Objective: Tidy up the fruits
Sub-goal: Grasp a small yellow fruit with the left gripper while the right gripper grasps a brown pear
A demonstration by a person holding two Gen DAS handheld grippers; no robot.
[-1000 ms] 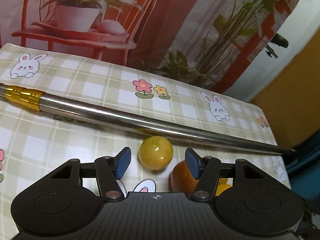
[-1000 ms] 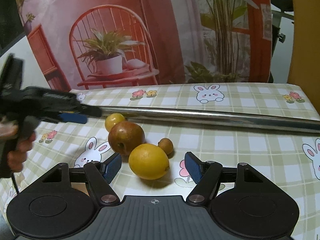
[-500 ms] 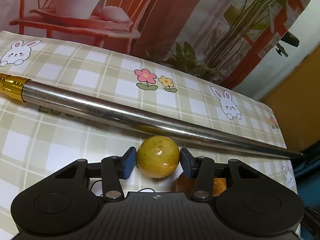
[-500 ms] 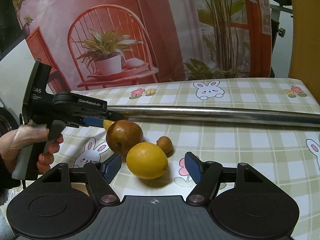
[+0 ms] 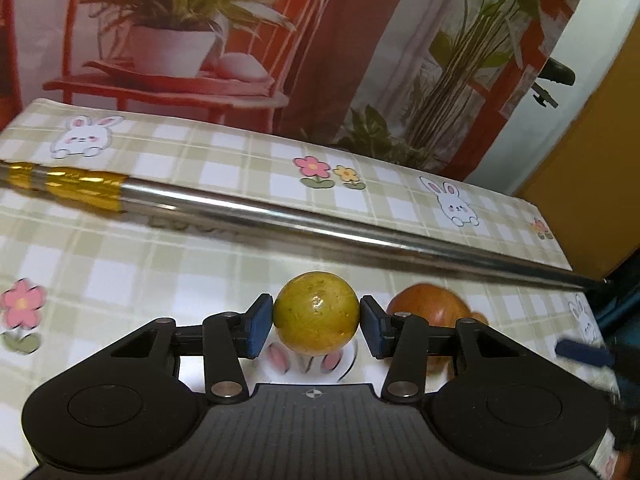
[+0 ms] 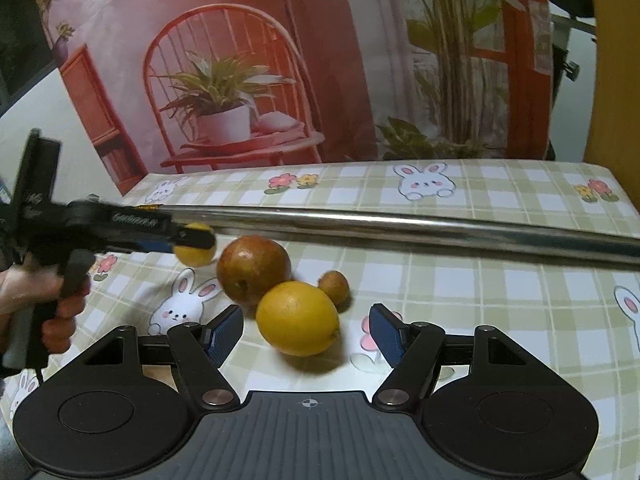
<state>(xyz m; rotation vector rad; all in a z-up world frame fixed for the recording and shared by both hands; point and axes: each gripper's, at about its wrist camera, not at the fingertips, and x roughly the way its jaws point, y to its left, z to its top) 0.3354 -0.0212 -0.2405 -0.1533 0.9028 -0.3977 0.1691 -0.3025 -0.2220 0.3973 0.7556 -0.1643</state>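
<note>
My left gripper (image 5: 316, 326) is shut on a small round yellow-green fruit (image 5: 316, 313), both blue pads pressing its sides, just above the checked tablecloth (image 5: 120, 280). In the right wrist view the same gripper (image 6: 192, 240) carries the yellow-green fruit (image 6: 196, 252) at the left, with a hand (image 6: 36, 300) on its grip. A reddish-brown apple (image 6: 254, 270) (image 5: 432, 308) rests beside it. My right gripper (image 6: 306, 334) stands open, low over the cloth, with a lemon (image 6: 298, 318) just ahead between its fingers, untouched. A small brown fruit (image 6: 334, 287) lies behind the lemon.
A long shiny metal rod (image 6: 380, 226) with a gold end (image 5: 80, 188) lies across the table behind the fruits. A printed backdrop of a chair and plants hangs at the far edge. The table's right edge (image 5: 560, 248) drops off near an orange wall.
The left gripper's jaws closed onto the yellow-green fruit, then it drew back from the rod with the fruit held. The right gripper and the other fruits stayed put.
</note>
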